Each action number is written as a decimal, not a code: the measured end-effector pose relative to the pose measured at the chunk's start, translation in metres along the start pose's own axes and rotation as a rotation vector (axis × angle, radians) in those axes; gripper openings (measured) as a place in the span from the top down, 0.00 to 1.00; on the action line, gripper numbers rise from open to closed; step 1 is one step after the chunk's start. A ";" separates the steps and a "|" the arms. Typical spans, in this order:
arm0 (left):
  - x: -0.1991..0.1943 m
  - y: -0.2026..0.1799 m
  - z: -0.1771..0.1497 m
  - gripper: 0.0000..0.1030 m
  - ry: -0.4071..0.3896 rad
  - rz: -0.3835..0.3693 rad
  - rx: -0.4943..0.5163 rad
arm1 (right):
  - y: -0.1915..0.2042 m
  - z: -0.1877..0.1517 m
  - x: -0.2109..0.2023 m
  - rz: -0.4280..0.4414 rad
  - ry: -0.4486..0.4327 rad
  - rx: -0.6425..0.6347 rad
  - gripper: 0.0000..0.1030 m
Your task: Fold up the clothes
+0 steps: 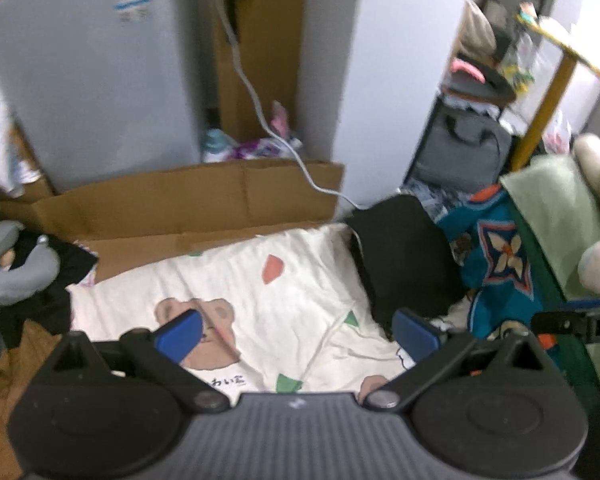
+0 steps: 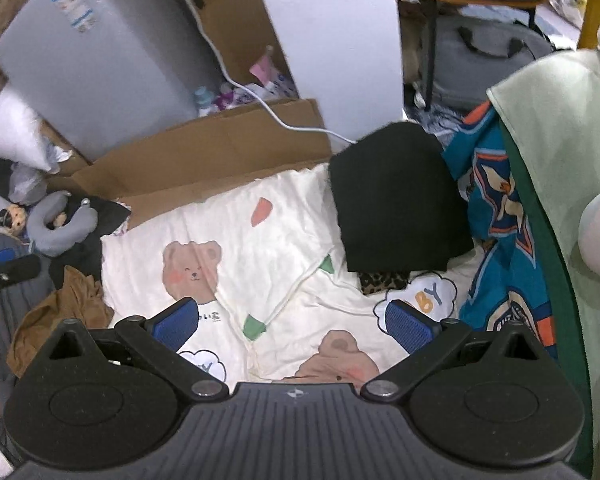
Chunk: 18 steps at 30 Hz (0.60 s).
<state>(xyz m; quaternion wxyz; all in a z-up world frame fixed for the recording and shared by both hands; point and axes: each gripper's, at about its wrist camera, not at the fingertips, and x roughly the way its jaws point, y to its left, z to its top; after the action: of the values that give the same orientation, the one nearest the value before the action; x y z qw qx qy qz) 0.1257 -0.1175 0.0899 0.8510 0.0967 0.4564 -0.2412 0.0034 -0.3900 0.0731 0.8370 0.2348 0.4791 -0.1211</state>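
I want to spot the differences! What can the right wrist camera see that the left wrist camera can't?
Only the right wrist view shows the leopard-print cloth under the black folded garment and a small doll with sunglasses. Only the left wrist view shows the yellow pole. Both show the cream bear-print blanket, the teal patterned garment and open fingers.

You are in a home, most likely a cluttered bedroom. A cream bear-print quilt [image 2: 260, 240] covers the surface below you, with flattened cardboard [image 2: 220, 152] against the white wall behind it. A grey neck pillow [image 2: 56, 232] and a small doll [image 2: 14, 216] lie at the left, clothes are heaped around, and a grey bag [image 2: 488, 60] sits under a stool, though blur hides detail there.
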 end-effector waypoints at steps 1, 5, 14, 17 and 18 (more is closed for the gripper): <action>-0.011 0.008 -0.003 0.00 -0.012 0.009 -0.012 | 0.005 -0.003 -0.004 0.005 -0.007 -0.009 0.00; -0.046 0.032 -0.020 0.00 -0.048 0.048 -0.032 | 0.019 -0.015 -0.014 0.022 -0.035 -0.043 0.00; -0.090 0.074 -0.075 0.00 -0.094 0.127 -0.137 | 0.019 -0.050 -0.025 0.028 -0.107 -0.097 0.00; -0.099 0.079 -0.093 0.00 -0.106 0.156 -0.165 | 0.016 -0.061 -0.029 0.021 -0.142 -0.111 0.00; -0.100 0.079 -0.098 0.00 -0.105 0.166 -0.169 | 0.015 -0.065 -0.030 0.017 -0.156 -0.116 0.01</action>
<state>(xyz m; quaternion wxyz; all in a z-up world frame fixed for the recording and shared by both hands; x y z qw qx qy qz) 0.0470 0.0210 0.1129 0.8959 0.0495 0.4203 -0.1353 -0.0534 -0.3449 0.0750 0.8850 0.1800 0.4167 -0.1038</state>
